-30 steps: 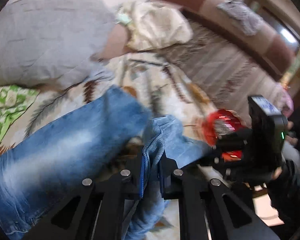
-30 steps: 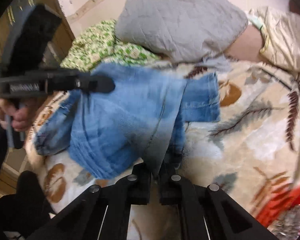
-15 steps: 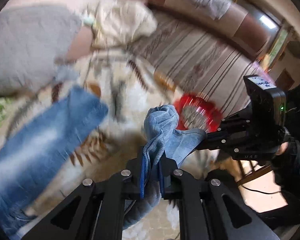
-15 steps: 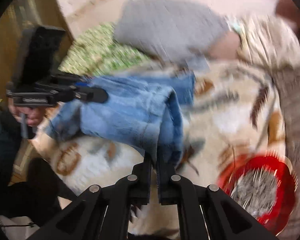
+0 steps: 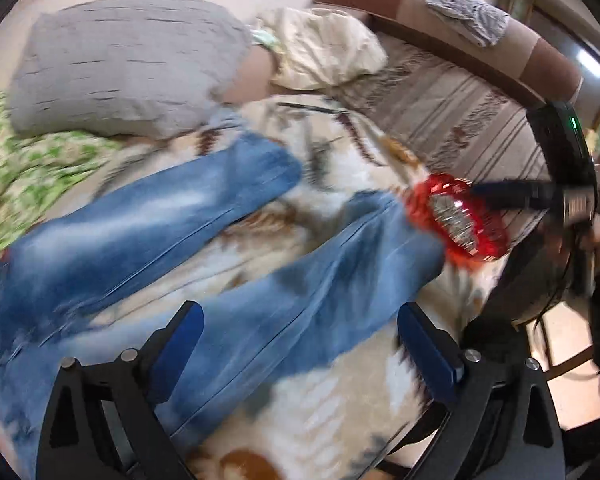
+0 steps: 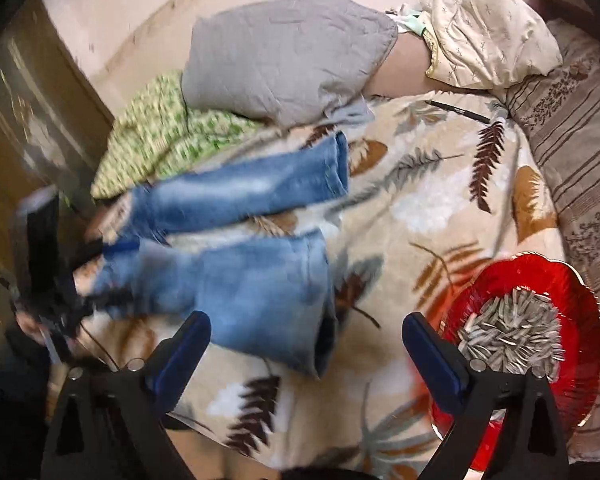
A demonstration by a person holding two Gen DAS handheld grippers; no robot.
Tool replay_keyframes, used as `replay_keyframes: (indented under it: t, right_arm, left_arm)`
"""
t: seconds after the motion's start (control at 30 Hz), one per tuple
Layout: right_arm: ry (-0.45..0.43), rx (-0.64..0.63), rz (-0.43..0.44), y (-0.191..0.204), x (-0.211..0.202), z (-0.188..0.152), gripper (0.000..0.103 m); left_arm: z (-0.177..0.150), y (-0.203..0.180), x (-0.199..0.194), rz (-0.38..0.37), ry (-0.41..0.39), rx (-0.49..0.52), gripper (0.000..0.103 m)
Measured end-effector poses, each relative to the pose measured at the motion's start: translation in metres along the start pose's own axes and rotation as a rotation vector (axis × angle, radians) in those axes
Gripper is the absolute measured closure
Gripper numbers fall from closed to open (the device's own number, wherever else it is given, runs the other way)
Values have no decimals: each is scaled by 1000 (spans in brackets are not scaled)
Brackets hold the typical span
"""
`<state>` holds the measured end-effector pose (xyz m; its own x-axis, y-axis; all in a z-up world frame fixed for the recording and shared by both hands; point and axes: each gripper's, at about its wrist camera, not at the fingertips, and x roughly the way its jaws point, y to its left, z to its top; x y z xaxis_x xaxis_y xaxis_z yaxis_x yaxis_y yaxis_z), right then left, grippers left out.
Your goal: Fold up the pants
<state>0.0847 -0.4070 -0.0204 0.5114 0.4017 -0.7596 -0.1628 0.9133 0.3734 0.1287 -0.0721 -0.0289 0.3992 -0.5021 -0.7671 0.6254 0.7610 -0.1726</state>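
Pants (image 6: 236, 240) flat on blanket (image 6: 440, 208), legs lengthwise w/ hems toward plate (image 6: 548, 280) (both hand-held grippers opening, nothing between).

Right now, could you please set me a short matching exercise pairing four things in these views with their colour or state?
Column one:
1. jeans
2. plate
3. left gripper
4. pillow

Column two:
a. grey, lying at the far end of the blanket
b. jaws opening, nothing between the pads
c. blue, legs spread flat
d. red, holding sunflower seeds

Pairs: 1-c, 2-d, 3-b, 4-a
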Motion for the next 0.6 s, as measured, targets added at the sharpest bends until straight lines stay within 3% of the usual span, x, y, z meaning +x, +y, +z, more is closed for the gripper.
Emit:
replay_keyframes:
  t: [0.3, 0.5, 0.6]
  right_arm:
    - [90, 86, 43, 5, 53, 28, 5]
    - [111, 79, 38, 15, 70, 33, 5]
    - [122, 79, 23, 16, 74, 33, 5]
  left_arm:
    - [-90, 45, -27, 294, 25, 19, 6]
    - [-121, 80, -46, 401, 54, -2, 6]
    - [-128, 100, -56, 382, 34, -77, 6]
